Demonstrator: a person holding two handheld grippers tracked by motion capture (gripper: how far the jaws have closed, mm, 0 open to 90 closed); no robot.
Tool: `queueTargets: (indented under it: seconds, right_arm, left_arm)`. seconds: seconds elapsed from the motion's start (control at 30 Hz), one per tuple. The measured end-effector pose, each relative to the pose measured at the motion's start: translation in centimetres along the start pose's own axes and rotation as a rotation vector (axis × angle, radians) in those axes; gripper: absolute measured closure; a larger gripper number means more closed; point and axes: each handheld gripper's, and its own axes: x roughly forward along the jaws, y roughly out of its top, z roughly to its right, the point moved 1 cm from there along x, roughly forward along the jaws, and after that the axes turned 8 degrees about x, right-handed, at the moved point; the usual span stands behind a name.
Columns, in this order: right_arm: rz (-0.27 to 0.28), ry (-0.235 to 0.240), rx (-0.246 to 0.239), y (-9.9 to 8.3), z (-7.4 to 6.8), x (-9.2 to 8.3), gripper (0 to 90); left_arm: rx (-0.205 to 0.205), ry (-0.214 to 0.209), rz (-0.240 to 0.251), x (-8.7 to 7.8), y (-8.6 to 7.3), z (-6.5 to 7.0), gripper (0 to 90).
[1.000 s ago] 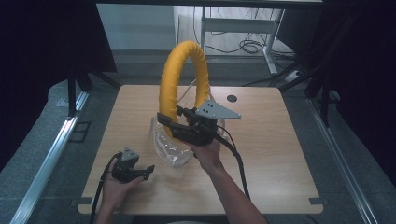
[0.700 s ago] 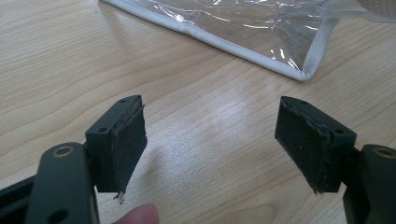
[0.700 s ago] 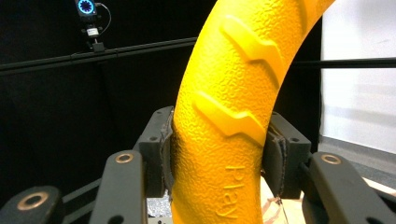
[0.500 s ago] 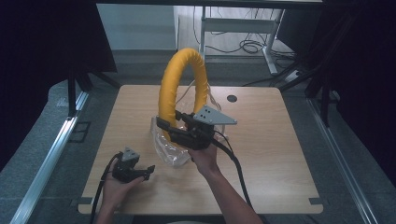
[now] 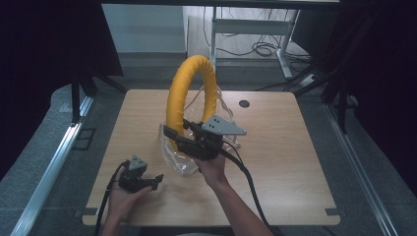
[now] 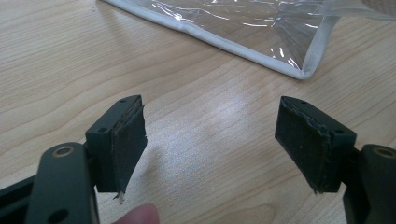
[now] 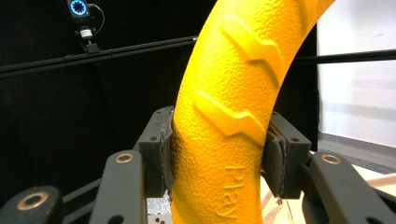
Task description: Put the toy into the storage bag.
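Two grippers at work — the right gripper (image 5: 173, 135) clamps the yellow ring (image 5: 189, 93) upright above the clear plastic bag (image 5: 178, 160), mid-table; the left gripper (image 5: 158, 178), jaws spread and empty, rests near-left.

yellow ring (image 7: 224, 116) cropped top and bottom, clear bag (image 6: 243, 28) cut off, contents perhaps unreadable

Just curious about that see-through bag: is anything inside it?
The lower part of the yellow ring appears to sit in the clear bag, with the right gripper clamped on the ring. Gripper and hand cover much of the bag, so its other contents cannot be seen.
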Motion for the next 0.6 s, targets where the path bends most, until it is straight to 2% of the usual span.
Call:
queueTargets:
  seconds: [0.6]
  right_arm:
    - [0.008, -0.010, 0.045, -2.1, 0.8, 0.4, 50.1]
  left_arm:
    - [-0.003, 0.000, -0.002, 0.0, 0.0, 0.0, 24.8]
